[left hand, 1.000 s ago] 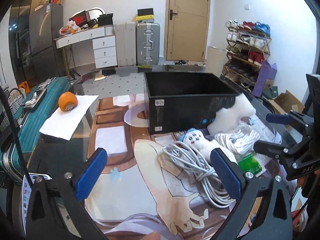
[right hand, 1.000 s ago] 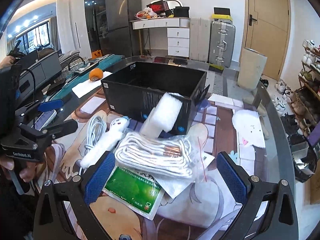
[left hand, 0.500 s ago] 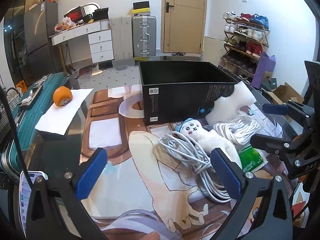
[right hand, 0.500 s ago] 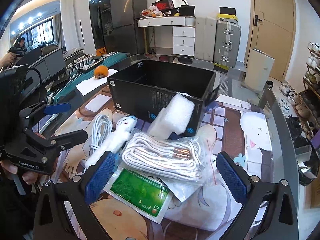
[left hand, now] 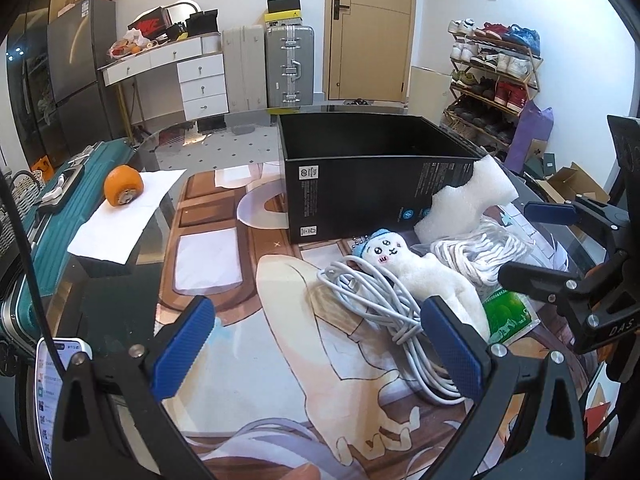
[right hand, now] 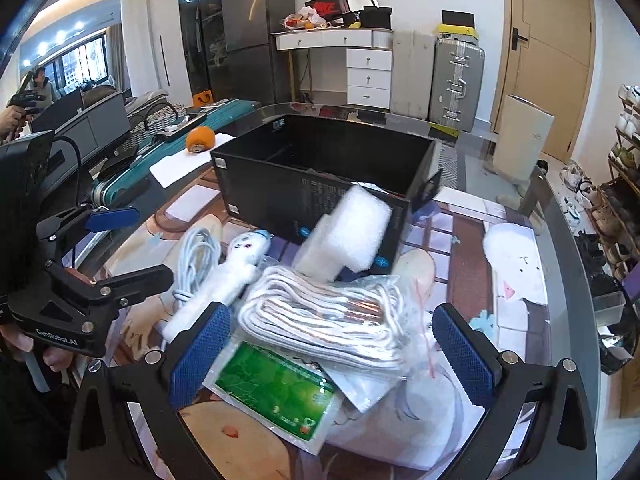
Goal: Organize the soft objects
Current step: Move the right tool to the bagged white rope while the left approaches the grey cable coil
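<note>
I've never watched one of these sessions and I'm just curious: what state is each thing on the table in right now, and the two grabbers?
Black box: open-topped, looks empty.
Foam block: leaning on the box.
Plush toy: lying across the white cable.
White cable: coiled, loose.
Bagged rope: bundled, in clear plastic.
Green packet: flat, partly under the bag.
Orange: on white paper.
Left gripper: open, empty.
Right gripper: open, empty.
</note>
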A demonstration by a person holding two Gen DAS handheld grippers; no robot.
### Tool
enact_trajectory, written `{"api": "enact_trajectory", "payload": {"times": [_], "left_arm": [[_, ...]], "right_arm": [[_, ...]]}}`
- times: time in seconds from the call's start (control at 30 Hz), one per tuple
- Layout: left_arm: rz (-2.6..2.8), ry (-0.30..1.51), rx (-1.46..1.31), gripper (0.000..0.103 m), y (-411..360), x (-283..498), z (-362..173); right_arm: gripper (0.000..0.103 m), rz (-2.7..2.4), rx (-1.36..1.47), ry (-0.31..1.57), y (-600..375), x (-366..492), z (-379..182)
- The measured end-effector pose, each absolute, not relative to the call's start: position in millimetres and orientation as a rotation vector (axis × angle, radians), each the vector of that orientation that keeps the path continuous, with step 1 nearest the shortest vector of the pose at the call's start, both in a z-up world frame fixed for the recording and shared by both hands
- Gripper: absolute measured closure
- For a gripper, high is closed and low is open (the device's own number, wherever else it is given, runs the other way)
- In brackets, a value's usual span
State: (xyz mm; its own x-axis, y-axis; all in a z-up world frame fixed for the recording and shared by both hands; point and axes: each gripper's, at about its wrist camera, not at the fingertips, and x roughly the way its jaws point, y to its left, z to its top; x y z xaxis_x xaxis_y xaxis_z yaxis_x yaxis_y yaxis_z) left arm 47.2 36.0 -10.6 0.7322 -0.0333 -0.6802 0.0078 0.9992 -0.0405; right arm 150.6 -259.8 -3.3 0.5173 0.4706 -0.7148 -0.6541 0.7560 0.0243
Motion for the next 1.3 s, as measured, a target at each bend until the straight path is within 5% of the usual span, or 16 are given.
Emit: {"api": "enact_trajectory", "payload": {"times": [1.3], "left_arm": [[-0.051, 0.846, -0.042, 0.000, 31.9, 57.4, -24.4]], "right_arm": [[0.001, 0.728, -0.260, 0.819, -243.2, 155.7, -21.0]]}}
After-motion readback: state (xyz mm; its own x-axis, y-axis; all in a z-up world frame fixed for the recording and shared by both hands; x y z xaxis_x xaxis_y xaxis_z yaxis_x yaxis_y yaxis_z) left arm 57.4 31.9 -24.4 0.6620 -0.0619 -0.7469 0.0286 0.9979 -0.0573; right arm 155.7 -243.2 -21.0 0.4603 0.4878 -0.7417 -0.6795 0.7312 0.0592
